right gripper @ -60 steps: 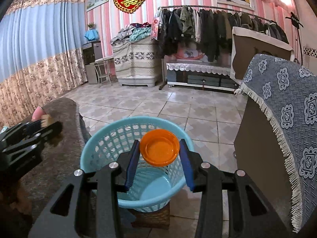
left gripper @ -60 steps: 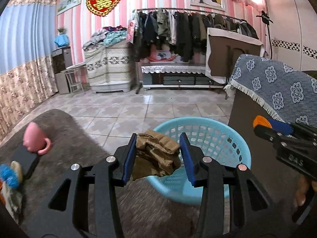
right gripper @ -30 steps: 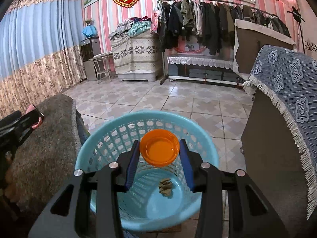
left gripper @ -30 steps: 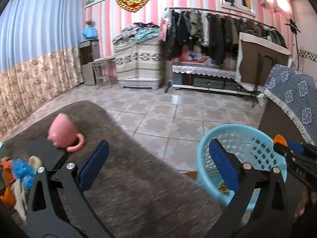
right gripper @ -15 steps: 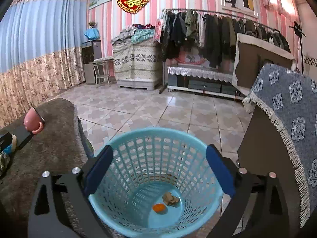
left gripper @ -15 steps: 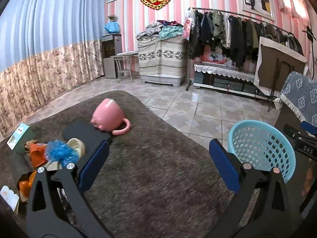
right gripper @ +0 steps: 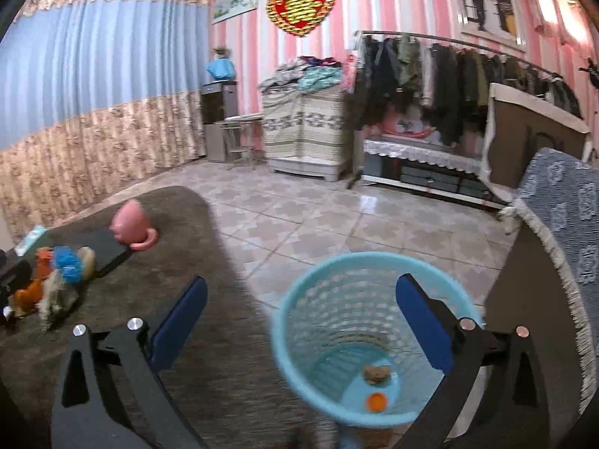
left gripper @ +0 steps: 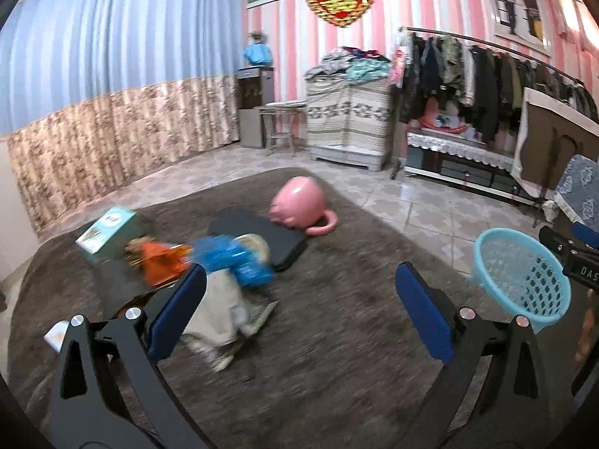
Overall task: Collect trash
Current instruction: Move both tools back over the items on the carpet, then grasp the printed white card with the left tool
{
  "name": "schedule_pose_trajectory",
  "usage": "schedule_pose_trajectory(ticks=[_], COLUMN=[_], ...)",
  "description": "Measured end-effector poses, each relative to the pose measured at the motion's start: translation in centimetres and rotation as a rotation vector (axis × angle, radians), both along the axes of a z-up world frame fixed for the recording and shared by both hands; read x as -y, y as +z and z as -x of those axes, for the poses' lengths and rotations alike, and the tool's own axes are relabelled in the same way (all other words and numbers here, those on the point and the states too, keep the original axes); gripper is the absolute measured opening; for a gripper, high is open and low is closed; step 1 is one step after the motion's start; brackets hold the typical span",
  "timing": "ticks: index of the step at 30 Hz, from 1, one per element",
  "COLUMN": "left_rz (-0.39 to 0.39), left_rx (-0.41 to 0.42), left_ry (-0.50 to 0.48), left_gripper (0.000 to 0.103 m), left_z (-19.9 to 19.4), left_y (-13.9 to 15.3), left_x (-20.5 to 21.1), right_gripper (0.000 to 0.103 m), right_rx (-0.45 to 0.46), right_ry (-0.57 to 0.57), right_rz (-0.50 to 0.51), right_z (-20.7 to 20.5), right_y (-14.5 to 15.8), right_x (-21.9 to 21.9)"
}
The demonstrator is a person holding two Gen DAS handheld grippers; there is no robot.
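Note:
My left gripper [left gripper: 299,310] is open and empty above the brown-covered table [left gripper: 337,355]. Just left of it lies a trash pile: blue crumpled wrapper [left gripper: 239,262], orange wrapper [left gripper: 161,262] and beige paper [left gripper: 217,321]. The pile also shows in the right wrist view [right gripper: 60,269]. My right gripper [right gripper: 299,321] is open and empty above the light-blue basket [right gripper: 374,340]. In the basket lie an orange lid [right gripper: 376,401] and a brown crumpled scrap [right gripper: 376,373]. The basket also shows at the right of the left wrist view [left gripper: 524,273].
A pink mug [left gripper: 299,205] lies on its side by a black pad [left gripper: 258,239]. A teal box [left gripper: 106,229] sits at the table's left. A cabinet with a blue patterned cloth [right gripper: 561,224] stands right of the basket. Tiled floor [right gripper: 337,217] lies beyond.
The left gripper dropped the brown scrap and the right dropped the orange lid into the basket. Both opened. The left swung left toward the trash pile; the right drifted left too.

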State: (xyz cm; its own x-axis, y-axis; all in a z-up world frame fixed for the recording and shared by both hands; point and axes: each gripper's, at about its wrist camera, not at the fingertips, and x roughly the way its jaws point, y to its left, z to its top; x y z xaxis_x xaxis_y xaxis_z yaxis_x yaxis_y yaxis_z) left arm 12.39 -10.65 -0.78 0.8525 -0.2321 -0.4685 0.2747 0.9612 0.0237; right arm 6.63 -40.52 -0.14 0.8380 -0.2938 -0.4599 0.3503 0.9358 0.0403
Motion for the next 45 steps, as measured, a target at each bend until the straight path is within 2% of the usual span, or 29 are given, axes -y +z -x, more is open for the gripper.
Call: schedule_pose_trajectory(ticks=[3, 8, 12, 20, 26, 30, 34, 37, 45], left_rz=[-0.008, 0.007, -0.025, -0.048, -0.015, 0.024, -0.012, -0.037, -0.021], left_rx=[-0.003, -0.056, -0.091, -0.184, -0.228, -0.287, -0.305, -0.305, -0.265], left_ry=[0.059, 0.162, 0.235, 0.302, 0.282, 0.254, 0.243, 0.233, 0.208], left_gripper=[0.098, 0.098, 0.098, 0.098, 0.097, 0.085, 0.081, 0.073, 0.042], left_z=[0.2, -0.1, -0.5, -1.0, -2.3, -3.4, -4.6, -5.0, -4.3], left_y=[-0.3, -1.5, -3.2, -7.1, -8.2, -9.1, -9.5, -9.6, -8.8], left_x=[-3.0, -8.3, -12.2, -17.5, -19.6, -20.3, -19.5, -19.2, -20.0], right_gripper=[0.099, 0.099, 0.099, 0.099, 0.099, 0.099, 0.099, 0.099, 0.098], right_rx=[-0.005, -0.021, -0.052, -0.129, -0.163, -0.179, -0.196, -0.195, -0.181], right_ry=[0.061, 0.150, 0.205, 0.262, 0.301, 0.327, 0.363, 0.397, 0.495], right_rz=[0.007, 0.029, 0.041, 0.026, 0.016, 0.028, 0.030, 0.040, 0.084], right_z=[-0.7, -1.9, -2.8, -4.0, -5.3, -5.8, -6.7, -7.4, -9.8], right_y=[0.0, -0.8, -2.0, -4.6, -5.7, -6.3, -6.6, -6.5, -6.0], right_x=[-2.5, -6.5, -9.2, -11.8, -13.5, -14.8, -16.3, -17.7, -22.4])
